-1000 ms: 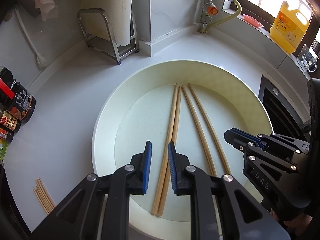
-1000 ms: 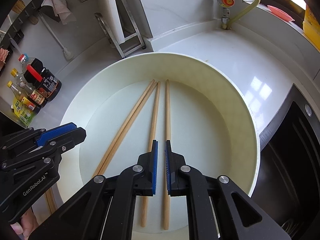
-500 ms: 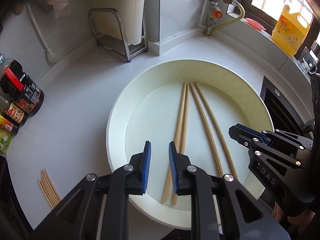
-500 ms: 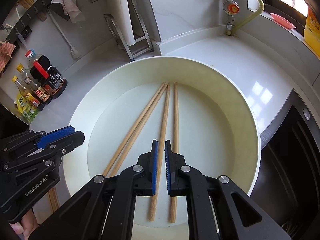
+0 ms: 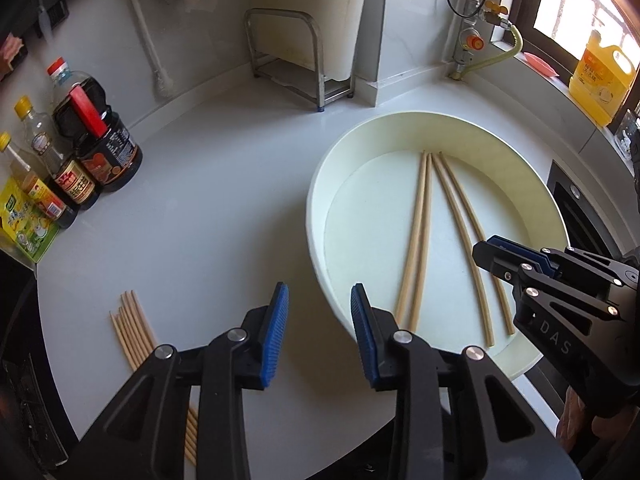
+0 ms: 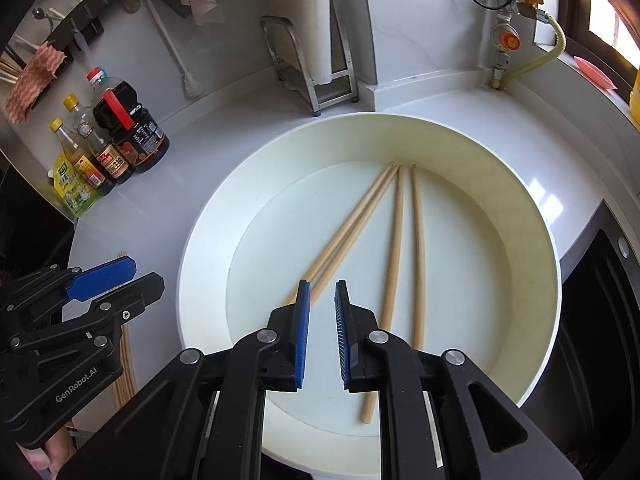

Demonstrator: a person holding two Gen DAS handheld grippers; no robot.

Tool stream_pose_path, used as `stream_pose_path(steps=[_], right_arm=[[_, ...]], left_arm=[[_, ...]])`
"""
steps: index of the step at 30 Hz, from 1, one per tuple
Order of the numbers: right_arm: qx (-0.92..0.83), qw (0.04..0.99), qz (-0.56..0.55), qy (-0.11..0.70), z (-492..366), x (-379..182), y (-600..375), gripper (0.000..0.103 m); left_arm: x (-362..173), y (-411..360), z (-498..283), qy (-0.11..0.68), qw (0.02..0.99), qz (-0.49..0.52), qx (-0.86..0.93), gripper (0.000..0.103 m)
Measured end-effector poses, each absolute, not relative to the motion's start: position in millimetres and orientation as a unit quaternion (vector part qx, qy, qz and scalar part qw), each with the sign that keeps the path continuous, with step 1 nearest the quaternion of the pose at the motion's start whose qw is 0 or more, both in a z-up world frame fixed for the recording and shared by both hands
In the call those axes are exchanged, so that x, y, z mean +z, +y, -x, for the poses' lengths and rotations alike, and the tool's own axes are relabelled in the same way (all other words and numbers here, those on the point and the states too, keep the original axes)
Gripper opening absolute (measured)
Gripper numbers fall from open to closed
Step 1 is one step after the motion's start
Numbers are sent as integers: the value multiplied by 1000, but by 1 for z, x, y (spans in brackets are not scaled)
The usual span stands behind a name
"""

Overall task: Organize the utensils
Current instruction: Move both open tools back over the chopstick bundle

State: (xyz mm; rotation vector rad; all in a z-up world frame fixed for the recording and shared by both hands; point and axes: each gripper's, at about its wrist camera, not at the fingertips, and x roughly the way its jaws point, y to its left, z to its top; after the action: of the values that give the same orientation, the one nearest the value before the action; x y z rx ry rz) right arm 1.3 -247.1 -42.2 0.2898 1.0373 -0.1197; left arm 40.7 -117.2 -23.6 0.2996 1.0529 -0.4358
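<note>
Since a second ago both tongs have drawn back from the chopsticks in the dish, and the left tongs (image 5: 319, 336) have swung off to the left, so that they now hang over the bare white bench (image 5: 200, 248) just outside the dish rim rather than over the left pair. Their jaws are opening, with nothing between the blue pads. The right tongs (image 6: 322, 332) hover over the near part of the cream dish (image 6: 520, 208); their jaws are opening too, only a narrow gap so far, and they grip nothing.

Four wooden chopsticks lie flat in the dish, ahead of the right tongs. The left pair of chopsticks (image 6: 352, 224) runs slantwise, its near ends passing just under and ahead of the left pad of the right tongs. The right pair of chopsticks (image 6: 406, 248) lies nearly straight away from the tongs, just to the right of their right pad, the two sticks a little apart and closing together at the far end.

To the left of the left tongs, a loose bundle of chopsticks (image 5: 134, 328) lies on the bench, partly hidden under the tongs' frame, so I cannot count it fairly. Further off to the left stand sauce bottles (image 5: 96, 140) against the wall.
</note>
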Motion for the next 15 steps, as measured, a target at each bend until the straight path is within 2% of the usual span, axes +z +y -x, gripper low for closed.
stream_pose_path(steps=[3,8,15], right_arm=[[-42,858,-128,496,-5,-40,-230,15],[-15,858,-108,501,-14,-40,-197,18],[27,854,-79,513,-29,-42,-148,24]], left_arm=[[-22,-95,-39,498,836,-134,-186,40],[-25,-57,-37,506,840,-123,-152,41],[-35,4,-34,524,842,-88,-94,48]])
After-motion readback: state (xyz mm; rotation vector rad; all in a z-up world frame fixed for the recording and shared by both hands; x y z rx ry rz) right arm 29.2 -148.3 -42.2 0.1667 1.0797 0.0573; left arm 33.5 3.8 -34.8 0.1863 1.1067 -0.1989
